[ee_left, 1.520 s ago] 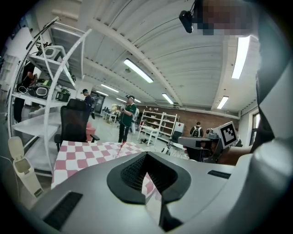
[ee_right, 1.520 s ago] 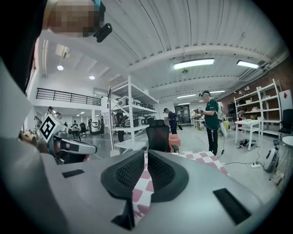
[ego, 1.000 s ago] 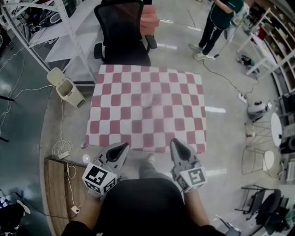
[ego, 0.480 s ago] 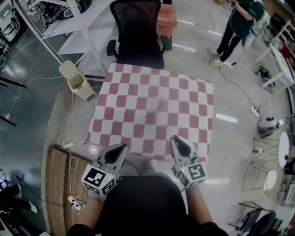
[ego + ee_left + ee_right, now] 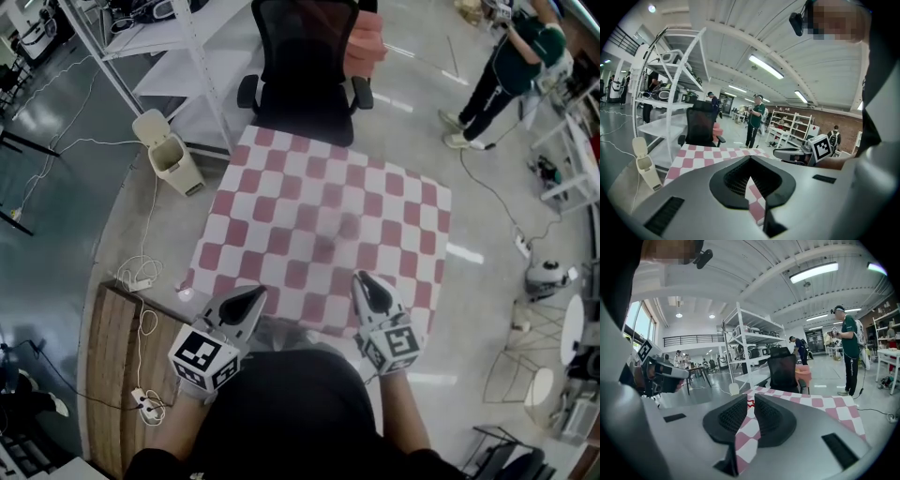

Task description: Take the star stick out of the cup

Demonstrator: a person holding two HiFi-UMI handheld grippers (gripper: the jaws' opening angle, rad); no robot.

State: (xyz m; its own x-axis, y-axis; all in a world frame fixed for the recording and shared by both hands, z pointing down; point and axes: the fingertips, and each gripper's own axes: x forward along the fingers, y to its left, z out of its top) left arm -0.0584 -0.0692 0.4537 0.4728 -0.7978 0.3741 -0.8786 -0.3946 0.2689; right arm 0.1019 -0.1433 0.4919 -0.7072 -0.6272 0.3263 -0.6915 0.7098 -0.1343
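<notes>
A pale, see-through cup [image 5: 330, 242] stands near the middle of the red-and-white checked table [image 5: 281, 202]; it is blurred, and I cannot make out the star stick in the head view. A small red star shape [image 5: 751, 403] shows far off through the slit of the right gripper's jaws. My left gripper [image 5: 253, 298] and right gripper [image 5: 367, 283] hover side by side over the table's near edge, well short of the cup. Both have their jaws together and hold nothing. The right gripper [image 5: 787, 153] also shows in the left gripper view.
A black office chair [image 5: 307, 70] stands at the table's far side. A beige bin [image 5: 169, 155] and white shelving [image 5: 169, 37] are at the left. A person in green [image 5: 511, 66] stands at the far right. Cables [image 5: 141, 281] lie on the floor.
The head view has swung, so the table now sits further right and lower in it. Both grippers keep their places at the near edge, jaws unchanged.
</notes>
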